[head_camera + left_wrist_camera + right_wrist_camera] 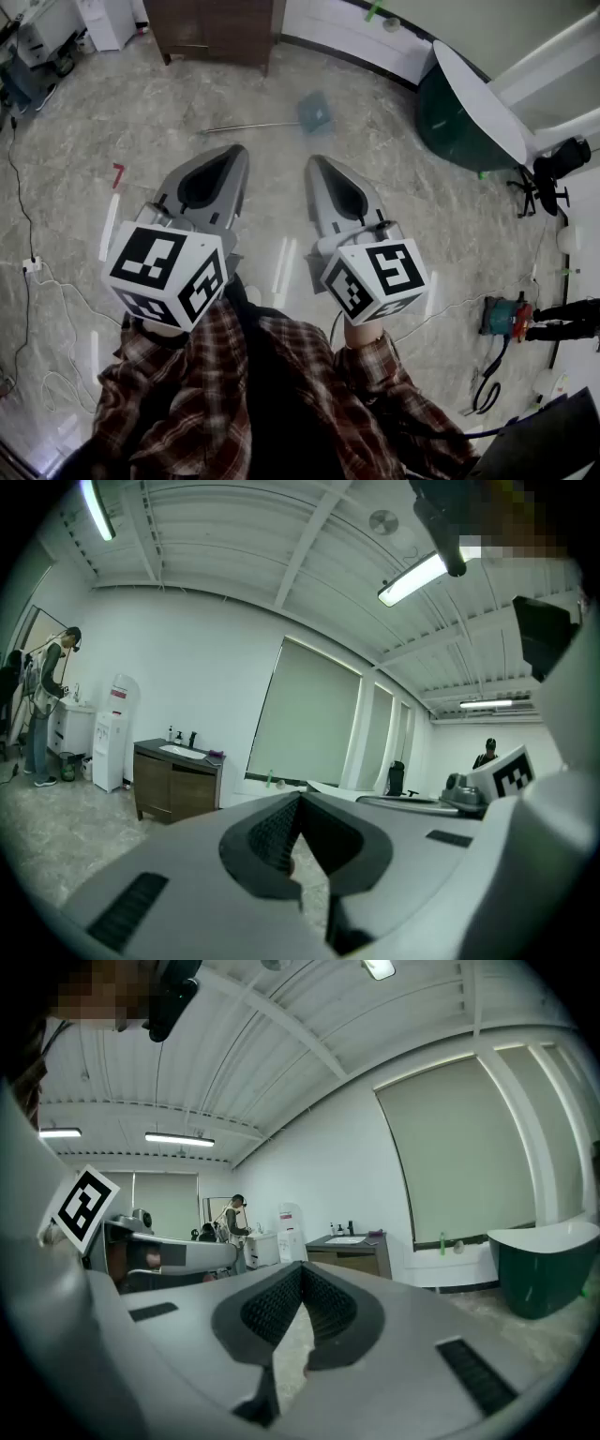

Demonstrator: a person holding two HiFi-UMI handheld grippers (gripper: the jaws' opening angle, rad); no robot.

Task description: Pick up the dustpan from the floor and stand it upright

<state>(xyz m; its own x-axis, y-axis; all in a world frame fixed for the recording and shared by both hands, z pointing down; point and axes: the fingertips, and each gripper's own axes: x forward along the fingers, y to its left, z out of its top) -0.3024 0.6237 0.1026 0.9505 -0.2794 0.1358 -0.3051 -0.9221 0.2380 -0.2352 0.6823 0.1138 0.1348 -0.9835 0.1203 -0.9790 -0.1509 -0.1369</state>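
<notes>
Your left tongs (234,152) and right tongs (314,162) are both pressed together, holding nothing, side by side, with the dustpan (316,112) lying flat on the floor (141,112) well beyond their tips.

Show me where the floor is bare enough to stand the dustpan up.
Bare grey stone-look floor lies between the brown wooden cabinet, the blue dustpan with its long metal handle and the small red item. Another free patch sits between the dustpan and the dark green tub. Crowded: black cables along the left edge, teal power tool at right.
</notes>
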